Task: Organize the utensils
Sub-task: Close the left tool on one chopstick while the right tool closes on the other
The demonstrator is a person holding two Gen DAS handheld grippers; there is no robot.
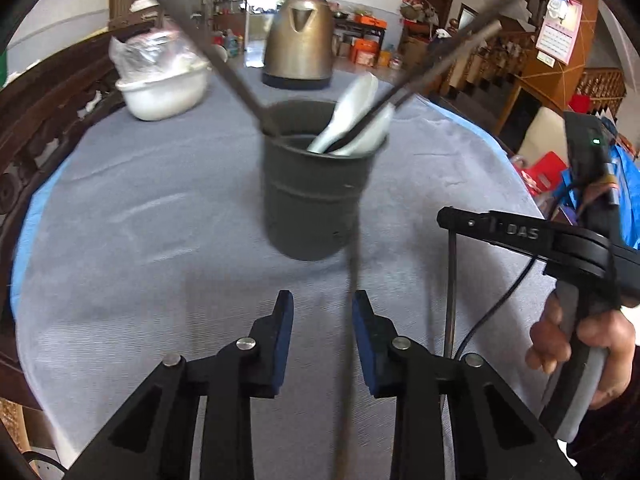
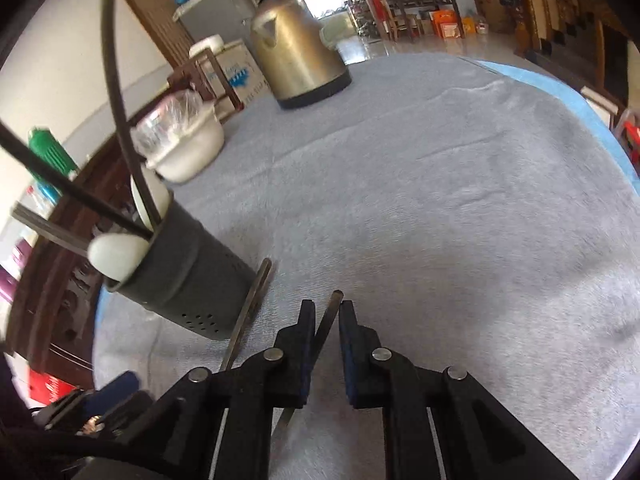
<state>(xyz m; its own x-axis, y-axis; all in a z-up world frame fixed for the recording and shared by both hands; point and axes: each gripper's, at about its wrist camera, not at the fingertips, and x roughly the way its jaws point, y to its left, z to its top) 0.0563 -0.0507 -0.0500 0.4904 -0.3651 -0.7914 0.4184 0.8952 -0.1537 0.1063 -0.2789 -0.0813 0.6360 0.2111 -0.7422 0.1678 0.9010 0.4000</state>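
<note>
Grey cloth (image 1: 160, 220) covers the table; from the left wrist, a thin chopstick (image 1: 352, 280) lies between the left gripper (image 1: 322, 312)'s part-open jaws, unpinched, before the holder (image 1: 316, 200). From the right wrist, the right gripper (image 2: 323, 312) is nearly closed on another chopstick (image 2: 330, 316); both look stiff, light and slippery, best pinched mid-shaft.

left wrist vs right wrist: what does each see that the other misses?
Left wrist only: the right tool from the side, the hand gripping it, a wall calendar. Right wrist only: a green bottle, the holder's holes. Both: grey utensil holder with white spoons, kettle, covered white bowl, two chopsticks on the cloth.
</note>
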